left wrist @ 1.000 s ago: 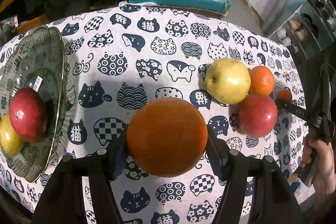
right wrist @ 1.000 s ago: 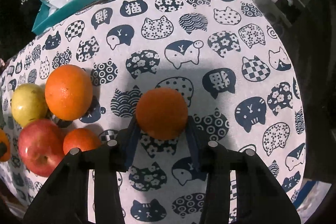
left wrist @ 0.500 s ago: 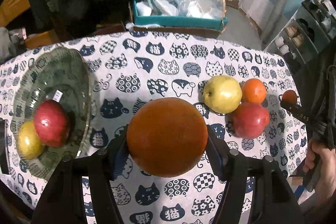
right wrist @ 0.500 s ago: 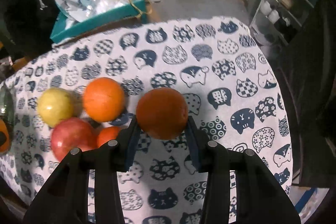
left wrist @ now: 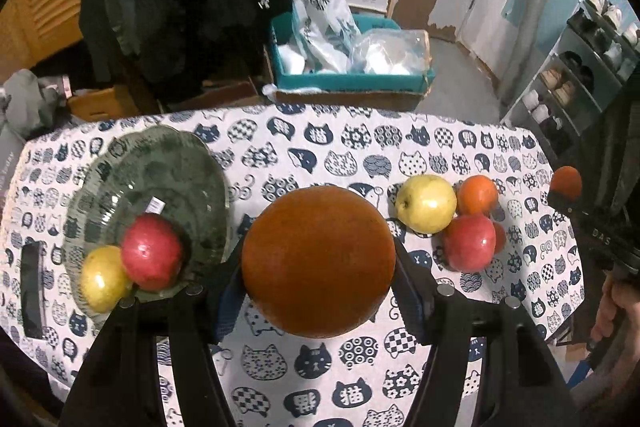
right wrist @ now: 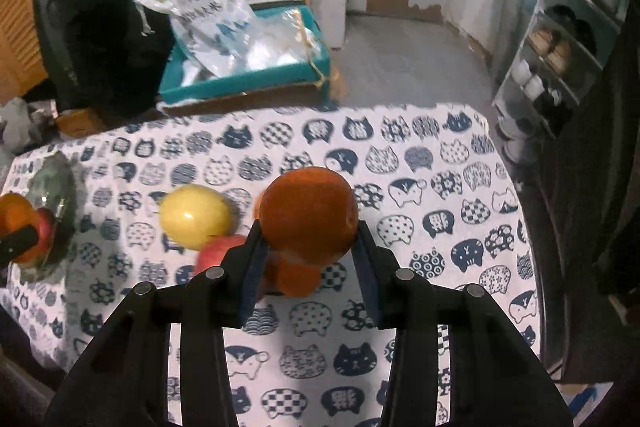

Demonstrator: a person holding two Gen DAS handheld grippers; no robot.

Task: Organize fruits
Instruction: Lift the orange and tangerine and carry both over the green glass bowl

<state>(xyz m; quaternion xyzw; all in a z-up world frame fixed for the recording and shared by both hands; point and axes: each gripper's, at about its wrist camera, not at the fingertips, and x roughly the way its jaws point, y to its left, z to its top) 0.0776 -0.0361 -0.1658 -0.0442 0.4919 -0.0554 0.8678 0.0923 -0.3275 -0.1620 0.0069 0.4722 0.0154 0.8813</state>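
Note:
My left gripper is shut on a large orange, held above the cat-print tablecloth. A green glass plate at the left holds a red apple and a yellow apple. At the right lie a yellow apple, an orange and a red apple. My right gripper is shut on a small orange, seen far right in the left wrist view as the small orange. Below it lie the yellow apple, the red apple and a small orange fruit.
A teal box with plastic bags stands beyond the table's far edge. A dark flat object lies at the table's left edge. A shoe rack stands at the right. A hand grips the right tool.
Both grippers have risen with their oranges; the table and fruit look smaller and farther. More of the room behind has come into view.

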